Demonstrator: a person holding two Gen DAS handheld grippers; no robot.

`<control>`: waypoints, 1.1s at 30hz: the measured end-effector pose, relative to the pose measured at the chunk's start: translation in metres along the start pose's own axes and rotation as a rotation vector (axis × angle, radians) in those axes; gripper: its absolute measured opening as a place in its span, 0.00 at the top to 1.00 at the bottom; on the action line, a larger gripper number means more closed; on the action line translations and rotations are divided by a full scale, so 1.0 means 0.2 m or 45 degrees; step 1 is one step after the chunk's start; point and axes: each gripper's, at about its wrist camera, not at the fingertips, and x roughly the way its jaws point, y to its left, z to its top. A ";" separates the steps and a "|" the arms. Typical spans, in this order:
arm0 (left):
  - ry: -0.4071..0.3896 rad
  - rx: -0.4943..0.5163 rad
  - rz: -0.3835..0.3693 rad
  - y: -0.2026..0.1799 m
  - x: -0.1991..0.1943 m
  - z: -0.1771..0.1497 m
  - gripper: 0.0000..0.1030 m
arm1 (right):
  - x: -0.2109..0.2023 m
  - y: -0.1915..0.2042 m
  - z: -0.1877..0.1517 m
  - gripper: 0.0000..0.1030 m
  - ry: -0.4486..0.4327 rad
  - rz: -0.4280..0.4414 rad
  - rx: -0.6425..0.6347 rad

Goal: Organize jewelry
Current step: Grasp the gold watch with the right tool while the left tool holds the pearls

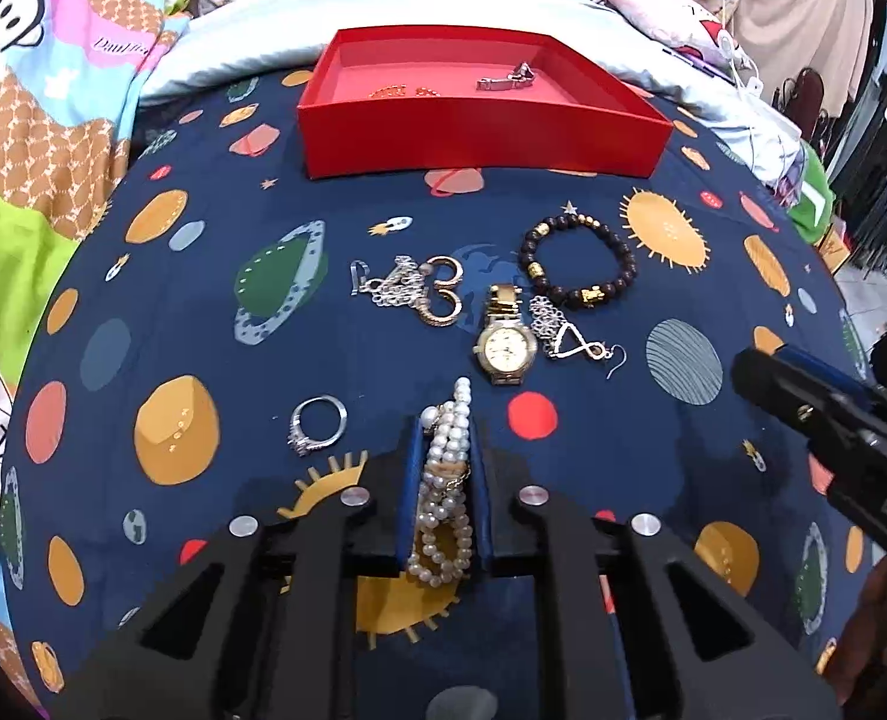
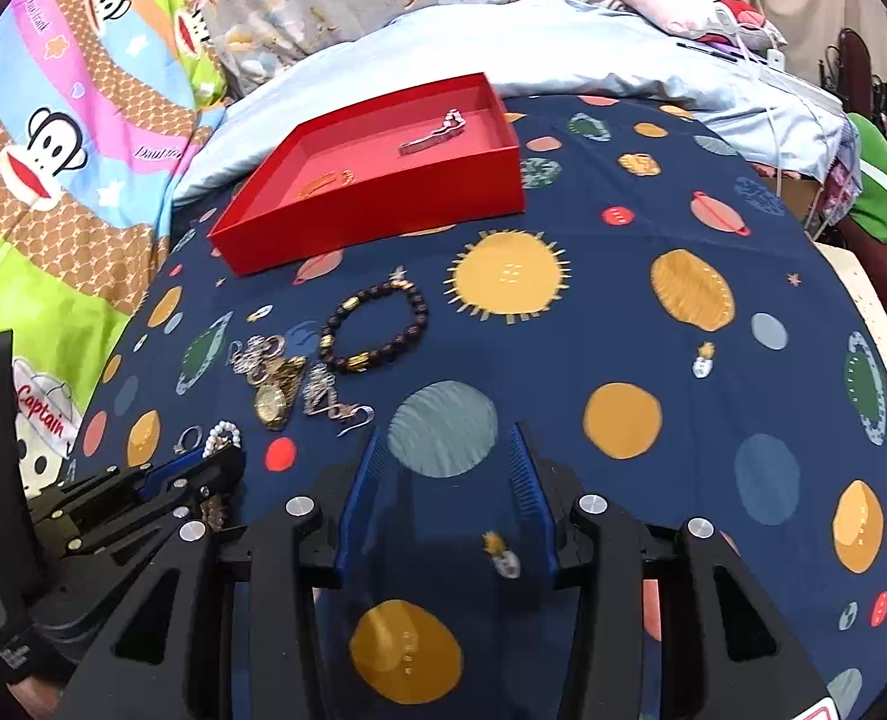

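Jewelry is only partly sorted, judging by what lies where. The red box [image 1: 485, 120] already holds a silver clasp piece [image 1: 506, 78] toward its far right and some small gold bits [image 1: 401, 91] at its near left; the rest is outside it, on the planet-print bedspread [image 1: 203, 300].

Nearer the cameras than the red box, a dark bead bracelet [image 1: 581, 264] lies closest to it. Just beyond that, going away from the box, sit a gold watch [image 1: 503, 339], a silver infinity earring [image 1: 569, 336] touching the watch's right side, and a tangle of silver chain and gold hoops [image 1: 419, 291] to the watch's left. A silver ring [image 1: 317, 423] lies farthest from the box, on the left.

The left gripper [image 1: 448, 444] is nearly closed, its blue pads pressing on a pearl bracelet [image 1: 446, 492], which sits farther from the box than the watch. Whether the pearls are lifted off the bedspread I cannot tell.

The right gripper [image 2: 443, 456] is roughly half open with nothing between its fingers, hovering over bare bedspread to the right of the earring.

So two items look done, one is in hand, and about five more remain.
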 end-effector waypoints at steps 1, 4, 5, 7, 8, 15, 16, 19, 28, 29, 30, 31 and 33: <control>-0.004 -0.008 0.001 0.02 -0.01 0.00 0.86 | 0.00 0.01 0.00 0.59 0.001 0.004 -0.007; -0.024 -0.044 0.002 0.08 -0.07 0.01 0.86 | 0.01 0.07 -0.01 0.59 0.013 0.033 -0.028; -0.036 -0.059 0.010 0.11 -0.09 0.02 0.86 | 0.02 0.09 -0.01 0.59 0.017 0.043 -0.038; -0.053 -0.085 0.030 0.17 -0.13 0.03 0.86 | 0.03 0.13 -0.01 0.59 0.024 0.068 -0.058; -0.058 -0.099 0.039 0.19 -0.14 0.03 0.86 | 0.04 0.16 -0.01 0.59 0.027 0.087 -0.067; -0.097 -0.174 0.122 0.38 -0.21 0.06 0.86 | 0.14 0.33 0.00 0.64 0.058 0.161 -0.110; -0.098 -0.178 0.124 0.39 -0.21 0.06 0.86 | 0.16 0.34 0.01 0.67 0.062 0.173 -0.107; -0.102 -0.188 0.131 0.42 -0.21 0.07 0.86 | 0.20 0.37 0.04 0.69 0.068 0.171 -0.115; -0.099 -0.194 0.117 0.43 -0.19 0.06 0.86 | 0.31 0.43 0.05 0.69 0.085 0.122 -0.174; -0.095 -0.192 0.115 0.42 -0.18 0.06 0.86 | 0.32 0.44 0.05 0.70 0.087 0.118 -0.179; -0.092 -0.193 0.113 0.42 -0.18 0.06 0.86 | 0.33 0.44 0.05 0.72 0.090 0.117 -0.182; -0.087 -0.194 0.112 0.42 -0.17 0.06 0.86 | 0.33 0.44 0.05 0.75 0.083 0.112 -0.188; -0.078 -0.196 0.105 0.42 -0.16 0.06 0.86 | 0.33 0.45 0.04 0.79 0.074 0.083 -0.215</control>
